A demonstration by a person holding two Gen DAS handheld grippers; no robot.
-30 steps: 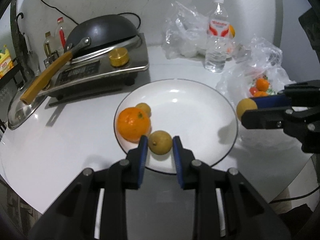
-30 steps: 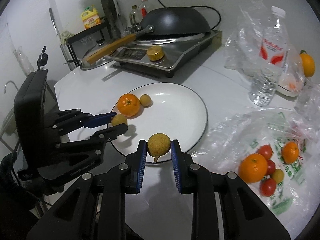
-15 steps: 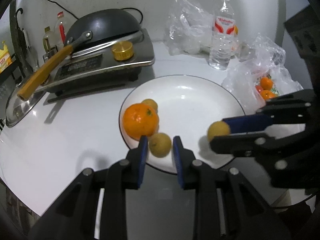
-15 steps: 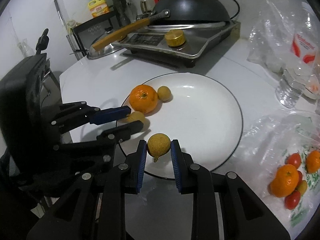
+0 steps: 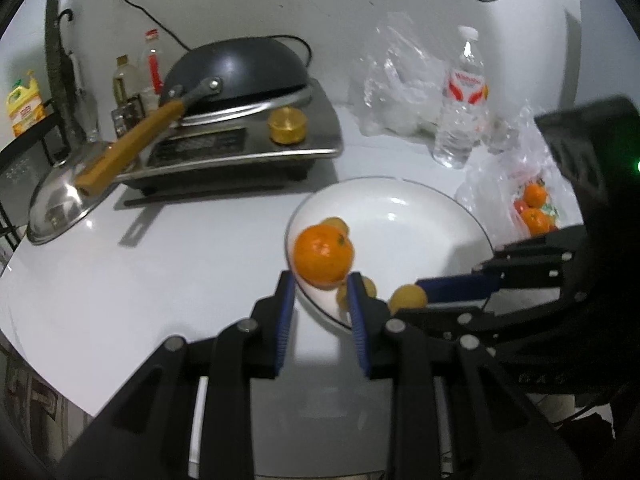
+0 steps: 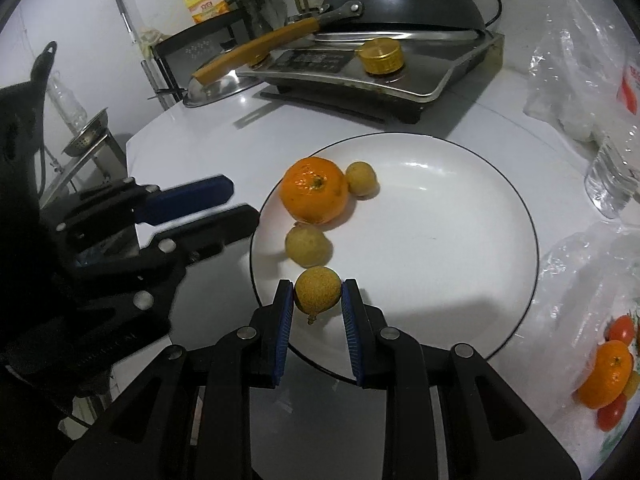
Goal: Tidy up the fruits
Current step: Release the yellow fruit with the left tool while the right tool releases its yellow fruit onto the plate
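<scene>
Right gripper (image 6: 318, 298): clenched on one small yellow-brown fruit (image 6: 318, 289), its blue pads touching both sides, stem nub pointing down, held over the near rim of the white plate (image 6: 460, 264).

Left gripper (image 5: 320, 300): jaws parted, nothing between the pads (released); it hangs over the plate's left edge, seen in the right wrist view to the left of the held fruit.

Fruit on the plate: three in all. One mandarin (image 6: 313, 189) lies just ahead of the right gripper; one small yellow-brown fruit (image 6: 361, 178) touches its right side; another (image 6: 308, 243) lies between the mandarin and the held one.

Fruit in the plastic bag (image 6: 592, 280), right of the right gripper: one mandarin (image 6: 608, 374) and at least two red tomatoes (image 6: 622, 328) in that view (the left wrist view shows two orange fruits there).

Ahead of both grippers: one induction cooker (image 6: 376, 76) carrying one black wok (image 6: 400, 0) with a wooden handle and one gold cap.

Far right: one water bottle (image 5: 462, 108).
</scene>
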